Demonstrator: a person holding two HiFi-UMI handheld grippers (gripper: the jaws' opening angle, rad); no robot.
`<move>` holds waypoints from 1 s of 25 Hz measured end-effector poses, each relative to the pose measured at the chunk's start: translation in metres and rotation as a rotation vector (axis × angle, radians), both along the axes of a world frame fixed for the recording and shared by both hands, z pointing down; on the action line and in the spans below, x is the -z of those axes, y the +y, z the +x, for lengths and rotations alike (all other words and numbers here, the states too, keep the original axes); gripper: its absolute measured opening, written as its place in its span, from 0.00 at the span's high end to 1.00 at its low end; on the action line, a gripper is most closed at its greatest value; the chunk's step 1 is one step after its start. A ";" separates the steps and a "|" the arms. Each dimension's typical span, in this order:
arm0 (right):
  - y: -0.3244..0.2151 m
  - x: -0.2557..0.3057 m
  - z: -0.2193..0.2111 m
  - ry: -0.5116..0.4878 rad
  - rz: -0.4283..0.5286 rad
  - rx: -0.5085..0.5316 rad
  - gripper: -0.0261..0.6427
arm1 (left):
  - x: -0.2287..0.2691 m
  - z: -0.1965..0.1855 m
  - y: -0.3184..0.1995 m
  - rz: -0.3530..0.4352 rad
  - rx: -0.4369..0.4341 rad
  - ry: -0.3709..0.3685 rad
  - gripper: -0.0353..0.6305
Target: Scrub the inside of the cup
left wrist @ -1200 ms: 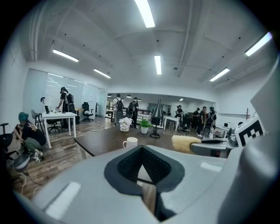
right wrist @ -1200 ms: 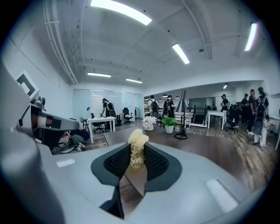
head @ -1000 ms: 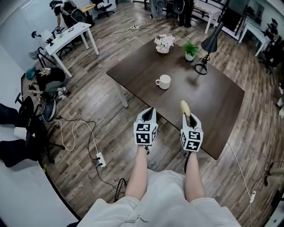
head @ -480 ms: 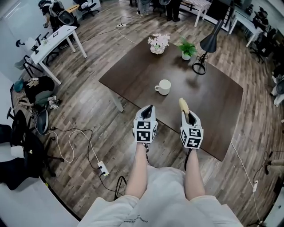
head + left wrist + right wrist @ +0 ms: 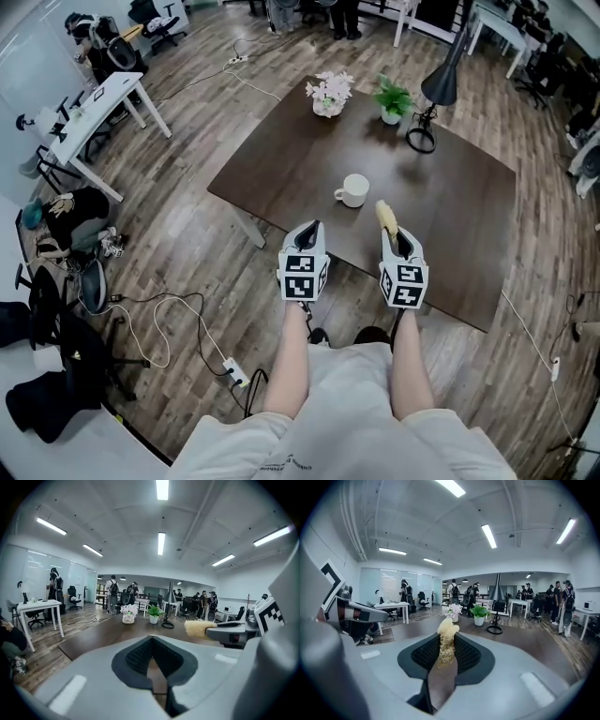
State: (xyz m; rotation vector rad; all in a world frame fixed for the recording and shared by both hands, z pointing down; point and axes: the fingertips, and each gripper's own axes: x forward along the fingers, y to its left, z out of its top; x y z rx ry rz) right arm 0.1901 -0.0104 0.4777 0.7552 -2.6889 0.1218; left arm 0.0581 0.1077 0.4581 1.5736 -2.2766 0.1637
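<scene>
A white cup (image 5: 354, 190) with its handle to the left stands on the dark brown table (image 5: 459, 206), near the middle. My left gripper (image 5: 311, 230) hovers at the table's near edge, short of the cup, shut with nothing in it (image 5: 151, 639). The right gripper (image 5: 397, 238) is beside it, shut on a pale yellow fibrous scrubber (image 5: 386, 217) that sticks out forward, right of the cup. In the right gripper view the scrubber (image 5: 446, 634) rises between the pads. The cup does not show in either gripper view.
At the table's far side stand a pot of pink flowers (image 5: 329, 94), a small green plant (image 5: 393, 99) and a black desk lamp (image 5: 437, 94). Cables and a power strip (image 5: 230, 373) lie on the wood floor at the left. White desks and people are further off.
I have come closer to the table. Both grippers now reach over its near edge and the cup lies nearer to them. Neither gripper's hold has changed.
</scene>
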 end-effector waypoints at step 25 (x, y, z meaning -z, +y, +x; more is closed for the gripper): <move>-0.044 -0.019 -0.081 0.052 -0.035 0.036 0.80 | -0.032 -0.066 -0.038 -0.073 -0.064 0.000 0.95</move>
